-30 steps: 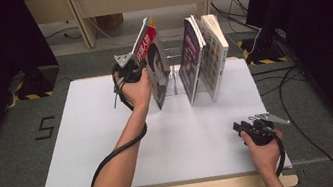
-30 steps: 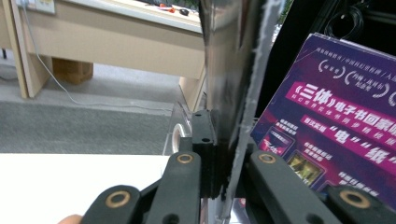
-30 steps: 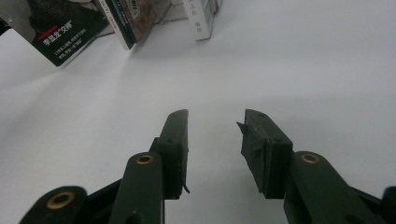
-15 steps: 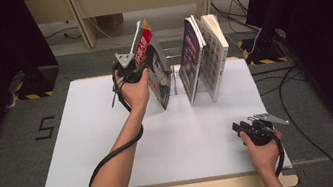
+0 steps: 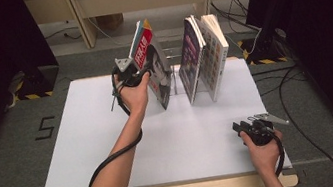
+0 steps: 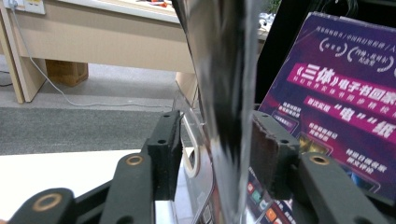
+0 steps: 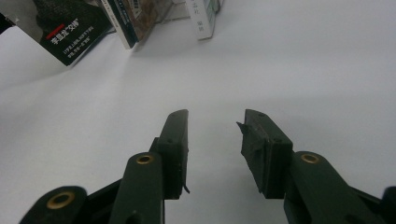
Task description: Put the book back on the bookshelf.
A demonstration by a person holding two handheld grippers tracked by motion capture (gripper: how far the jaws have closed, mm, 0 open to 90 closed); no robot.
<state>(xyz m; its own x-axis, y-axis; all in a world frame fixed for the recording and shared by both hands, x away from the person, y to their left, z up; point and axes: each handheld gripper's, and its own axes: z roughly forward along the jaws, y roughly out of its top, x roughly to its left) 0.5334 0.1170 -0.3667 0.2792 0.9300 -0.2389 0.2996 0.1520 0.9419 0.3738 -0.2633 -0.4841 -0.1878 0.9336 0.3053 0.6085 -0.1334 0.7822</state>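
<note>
My left gripper (image 5: 137,73) has just been opening its jaws: the black foam pads (image 6: 169,149) now stand off the glossy dark book (image 6: 224,93) that rises between them, a gap showing on either side of its edge. From above, that book (image 5: 152,65) leans at the far middle of the white table (image 5: 110,133), its cover bearing a red band with white Chinese characters and a dark portrait below. A clear plastic bookend (image 6: 189,135) shows just behind my near pad.

To the right stand the other books (image 5: 202,57), leaning together, well apart from my right hand. The nearest one shows a purple back cover (image 6: 336,93) with pink banners; I can read "三体" and "电" and "纸" in white.

My right gripper (image 7: 212,149) rests at the near right of the table, jaws wide apart with nothing between them, its right pad chipped and rough. Beyond it, a dark cover corner (image 7: 74,32) carries white characters under a small red bar.
</note>
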